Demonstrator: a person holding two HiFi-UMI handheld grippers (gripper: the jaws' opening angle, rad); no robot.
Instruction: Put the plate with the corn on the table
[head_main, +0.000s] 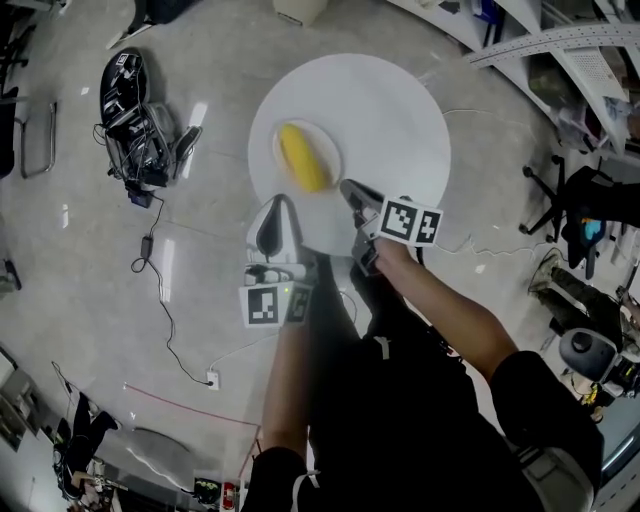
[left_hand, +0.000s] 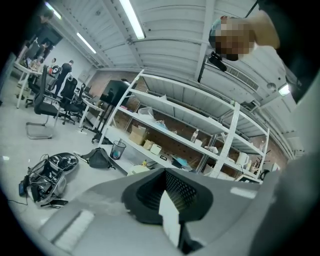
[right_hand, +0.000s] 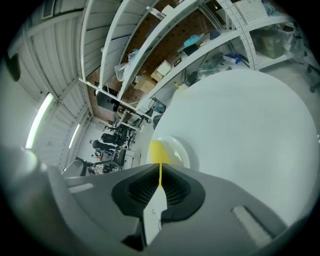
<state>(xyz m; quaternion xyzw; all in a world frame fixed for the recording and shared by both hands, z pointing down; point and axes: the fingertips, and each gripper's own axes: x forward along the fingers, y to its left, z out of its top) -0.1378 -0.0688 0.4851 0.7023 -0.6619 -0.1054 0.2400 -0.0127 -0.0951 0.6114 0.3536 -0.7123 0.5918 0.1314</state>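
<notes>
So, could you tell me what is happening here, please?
A person works a gripper in each hand beside a round white table. The plate with the corn already sits on it. The left claw and right claw are both shut and empty, near the table's close edge.

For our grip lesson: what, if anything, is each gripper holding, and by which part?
Nothing. Left gripper and right gripper are shut, empty; the plate sits on the table.

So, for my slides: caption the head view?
Yellow corn on a plate on the round white table, left gripper and right gripper at its near edge.
</notes>
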